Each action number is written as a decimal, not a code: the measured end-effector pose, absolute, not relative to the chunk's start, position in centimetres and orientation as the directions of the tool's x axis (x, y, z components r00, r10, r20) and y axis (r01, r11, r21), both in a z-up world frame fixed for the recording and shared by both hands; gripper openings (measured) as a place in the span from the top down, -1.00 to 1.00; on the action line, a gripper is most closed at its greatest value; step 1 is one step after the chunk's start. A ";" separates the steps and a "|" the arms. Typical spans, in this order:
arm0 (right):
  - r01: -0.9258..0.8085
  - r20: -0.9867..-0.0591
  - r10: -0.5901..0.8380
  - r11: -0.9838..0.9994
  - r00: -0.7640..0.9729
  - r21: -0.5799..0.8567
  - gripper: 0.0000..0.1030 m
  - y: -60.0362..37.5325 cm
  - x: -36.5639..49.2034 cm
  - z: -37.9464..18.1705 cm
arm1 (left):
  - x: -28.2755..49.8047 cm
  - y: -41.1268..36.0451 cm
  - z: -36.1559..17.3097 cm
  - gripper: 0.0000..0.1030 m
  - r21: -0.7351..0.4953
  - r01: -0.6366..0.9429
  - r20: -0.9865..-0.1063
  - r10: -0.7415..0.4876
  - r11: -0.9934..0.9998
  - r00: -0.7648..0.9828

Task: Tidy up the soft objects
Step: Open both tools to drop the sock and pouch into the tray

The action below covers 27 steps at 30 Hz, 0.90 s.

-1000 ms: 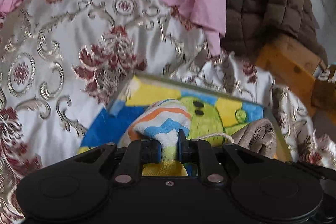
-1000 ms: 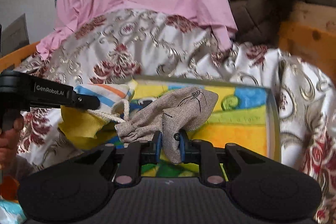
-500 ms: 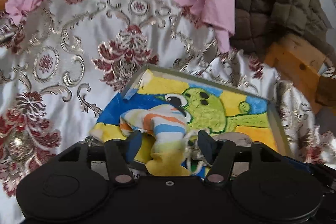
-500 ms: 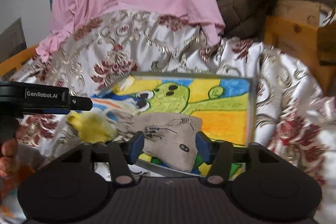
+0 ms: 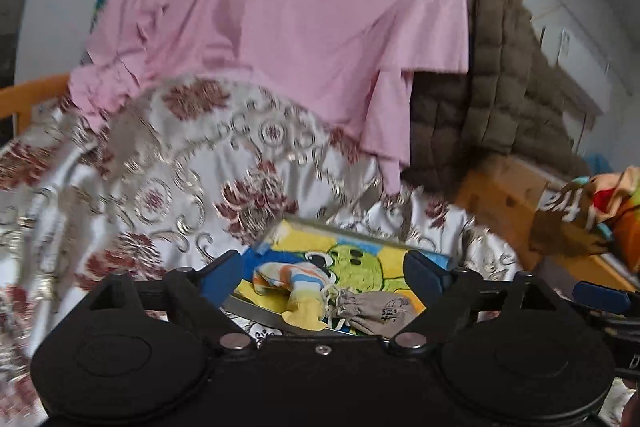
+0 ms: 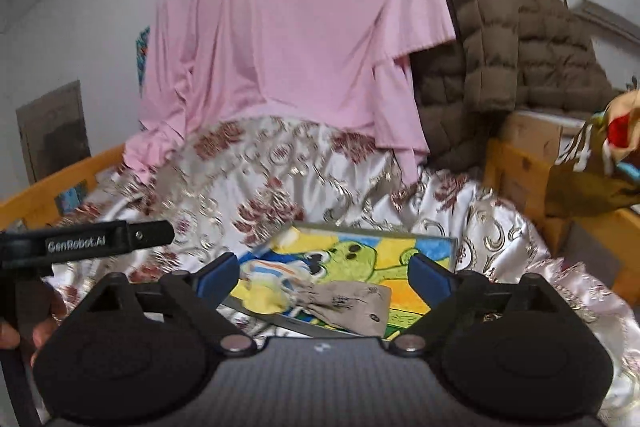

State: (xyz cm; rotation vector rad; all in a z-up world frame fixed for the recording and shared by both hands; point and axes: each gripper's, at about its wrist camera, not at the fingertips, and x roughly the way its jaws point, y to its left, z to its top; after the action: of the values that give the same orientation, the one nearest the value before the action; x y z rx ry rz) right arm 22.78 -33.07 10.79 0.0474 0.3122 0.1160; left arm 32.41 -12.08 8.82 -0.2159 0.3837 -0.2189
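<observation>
Left wrist view: left gripper (image 5: 323, 277) just spread, empty; right gripper (image 6: 325, 273) likewise; pouches (image 5: 372, 311) on tray (image 5: 256, 311).

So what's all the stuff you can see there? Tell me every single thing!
striped pouch: one, orange, blue, white and yellow, on the picture board, left of the grey pouch
drawstring pouch: one, grey-beige, on the picture board's near edge
picture board: one, yellow and blue with a green cartoon creature, lying on the bedspread
bedspread: one, white satin with red and gold flowers, over the bed
pink garment: one, hanging behind
puffer jacket: one, brown, hanging at right
bed frame: one, orange wood, at the sides
left gripper: black with blue pads, jaws just opened wide, nothing gripped
right gripper: same, jaws just opened, empty
</observation>
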 end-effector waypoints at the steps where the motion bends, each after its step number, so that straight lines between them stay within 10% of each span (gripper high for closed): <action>1: -0.109 -0.294 0.123 0.992 0.948 0.066 -0.90 -32.7 21.8 11.1 | 31.2 -11.7 9.2 -0.73 -0.251 0.169 -0.334 -0.250 0.953 0.909; 27: -0.079 -0.246 0.086 0.996 0.965 0.039 -0.99 -22.3 3.7 8.0 | 10.1 -1.6 7.4 -0.98 -0.148 0.150 -0.280 -0.187 0.977 0.942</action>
State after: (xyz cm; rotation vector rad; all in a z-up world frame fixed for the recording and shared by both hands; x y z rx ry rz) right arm 3.72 -22.26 7.99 0.0292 0.2505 0.0835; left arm 10.07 -1.61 7.44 -0.1255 0.2969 -0.1726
